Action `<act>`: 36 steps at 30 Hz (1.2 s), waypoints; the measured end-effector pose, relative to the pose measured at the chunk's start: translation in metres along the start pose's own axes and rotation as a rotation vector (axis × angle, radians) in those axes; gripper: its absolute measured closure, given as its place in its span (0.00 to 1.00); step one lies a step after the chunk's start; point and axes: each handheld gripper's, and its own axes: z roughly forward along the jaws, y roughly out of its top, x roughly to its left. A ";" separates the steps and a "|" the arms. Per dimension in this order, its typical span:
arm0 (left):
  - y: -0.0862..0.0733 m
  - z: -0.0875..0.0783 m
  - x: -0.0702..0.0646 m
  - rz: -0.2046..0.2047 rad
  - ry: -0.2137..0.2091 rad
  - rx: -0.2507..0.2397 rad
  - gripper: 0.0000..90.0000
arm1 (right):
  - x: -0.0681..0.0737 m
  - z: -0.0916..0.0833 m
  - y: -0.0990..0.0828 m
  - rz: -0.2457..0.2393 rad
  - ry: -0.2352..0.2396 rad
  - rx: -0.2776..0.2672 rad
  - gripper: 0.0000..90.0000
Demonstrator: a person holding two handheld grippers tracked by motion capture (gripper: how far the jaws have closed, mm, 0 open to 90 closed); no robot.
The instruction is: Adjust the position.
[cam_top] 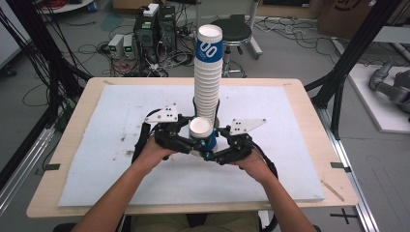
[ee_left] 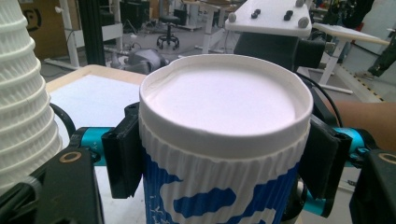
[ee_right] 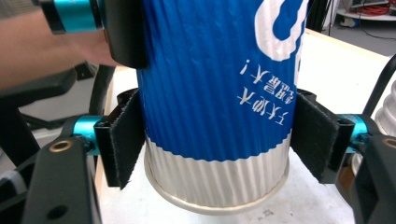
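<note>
A blue-and-white ribbed paper cup (cam_top: 200,130) stands upside down on the white mat, just in front of a tall stack of upside-down cups (cam_top: 208,77). My left gripper (cam_top: 195,140) comes in from the left. In the left gripper view its pads (ee_left: 122,156) press both sides of the cup (ee_left: 224,107) just under the white base. My right gripper (cam_top: 211,151) comes in from the right. In the right gripper view its pads (ee_right: 122,140) clamp the cup (ee_right: 210,93) lower down, near the rim that rests on the mat. The stack (ee_left: 18,93) stands close beside it.
The white foam mat (cam_top: 121,111) covers most of the wooden table (cam_top: 72,125). Behind the table are a black stool (cam_top: 232,31), computer boxes (cam_top: 150,29) and floor cables. Black frame posts (cam_top: 348,63) stand at both sides.
</note>
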 end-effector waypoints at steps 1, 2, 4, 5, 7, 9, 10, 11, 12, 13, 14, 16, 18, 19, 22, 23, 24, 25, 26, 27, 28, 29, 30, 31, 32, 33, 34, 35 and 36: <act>0.000 0.000 0.000 -0.011 -0.002 0.000 0.31 | 0.000 0.000 0.000 0.000 0.000 0.000 0.28; -0.001 0.000 0.001 -0.017 -0.001 0.007 0.30 | 0.000 0.000 0.000 -0.005 0.003 0.009 0.29; -0.001 0.001 0.001 -0.025 -0.001 0.019 0.26 | -0.001 -0.001 0.000 -0.012 0.004 0.030 0.29; -0.001 0.002 0.000 -0.028 0.005 0.024 0.17 | -0.002 -0.002 0.000 -0.009 -0.003 0.042 0.30; -0.002 0.002 0.001 -0.047 0.002 0.039 0.14 | -0.003 -0.003 0.001 -0.001 0.001 0.051 0.30; -0.002 0.000 0.001 -0.042 0.004 0.053 0.14 | -0.005 -0.006 0.001 0.006 0.003 0.056 0.30; -0.001 -0.002 0.001 -0.040 0.007 0.055 0.14 | -0.005 -0.008 0.002 0.008 -0.002 0.059 0.30; -0.001 -0.004 0.001 -0.041 0.012 0.053 0.14 | -0.007 -0.010 0.003 0.004 -0.002 0.066 0.30; 0.001 -0.007 0.002 -0.039 0.018 0.053 0.14 | -0.007 -0.012 0.005 0.002 -0.007 0.080 0.30; 0.001 -0.009 0.002 -0.041 0.019 0.053 0.14 | -0.008 -0.015 0.007 -0.011 -0.017 0.096 0.30; 0.002 -0.012 0.004 -0.036 0.022 0.058 0.14 | -0.008 -0.016 0.008 -0.015 -0.017 0.101 0.30; 0.005 -0.016 0.005 -0.032 0.020 0.070 0.14 | -0.008 -0.021 0.012 -0.026 -0.019 0.147 0.30; 0.008 -0.019 0.005 -0.024 0.017 0.083 0.14 | -0.008 -0.025 0.018 -0.051 -0.028 0.202 0.30; 0.009 -0.020 0.006 -0.019 0.012 0.087 0.14 | -0.008 -0.025 0.018 -0.051 -0.028 0.202 0.30; 0.014 -0.020 0.006 -0.005 -0.007 0.103 0.14 | -0.009 -0.026 0.023 -0.087 -0.036 0.263 0.30; 0.016 -0.019 0.006 -0.002 -0.011 0.109 0.14 | -0.008 -0.025 0.025 -0.093 -0.031 0.276 0.30; 0.018 -0.018 0.005 0.002 -0.017 0.115 0.14 | -0.008 -0.024 0.027 -0.102 -0.029 0.288 0.30; 0.020 -0.016 0.005 0.004 -0.025 0.121 0.14 | -0.007 -0.023 0.029 -0.109 -0.024 0.298 0.30; 0.021 -0.015 0.005 0.010 -0.033 0.130 0.14 | -0.006 -0.020 0.033 -0.125 -0.011 0.315 0.30; 0.023 -0.013 0.004 0.014 -0.041 0.143 0.14 | -0.006 -0.020 0.033 -0.125 -0.011 0.315 0.30; 0.025 -0.012 0.004 0.016 -0.049 0.156 0.14 | -0.005 -0.019 0.035 -0.128 -0.002 0.323 0.30; 0.026 -0.010 0.005 0.020 -0.058 0.173 0.14 | -0.005 -0.017 0.036 -0.136 0.010 0.332 0.30; 0.026 -0.009 0.004 0.020 -0.066 0.185 0.14 | -0.003 -0.015 0.037 -0.142 0.014 0.348 0.30; 0.026 -0.007 0.005 0.024 -0.071 0.201 0.14 | -0.001 -0.011 0.038 -0.170 0.027 0.372 0.29; 0.026 -0.006 0.005 0.024 -0.076 0.209 0.14 | -0.001 -0.011 0.038 -0.170 0.027 0.372 0.29; 0.025 -0.005 0.005 0.022 -0.077 0.220 0.14 | 0.000 -0.010 0.038 -0.171 0.029 0.380 0.29; 0.024 -0.005 0.006 0.019 -0.079 0.229 0.14 | 0.000 -0.009 0.038 -0.173 0.030 0.380 0.29; 0.024 -0.004 0.007 0.023 -0.079 0.243 0.15 | 0.000 -0.008 0.038 -0.170 0.035 0.385 0.29; 0.023 -0.004 0.007 0.021 -0.083 0.247 0.15 | 0.000 -0.008 0.038 -0.172 0.037 0.391 0.29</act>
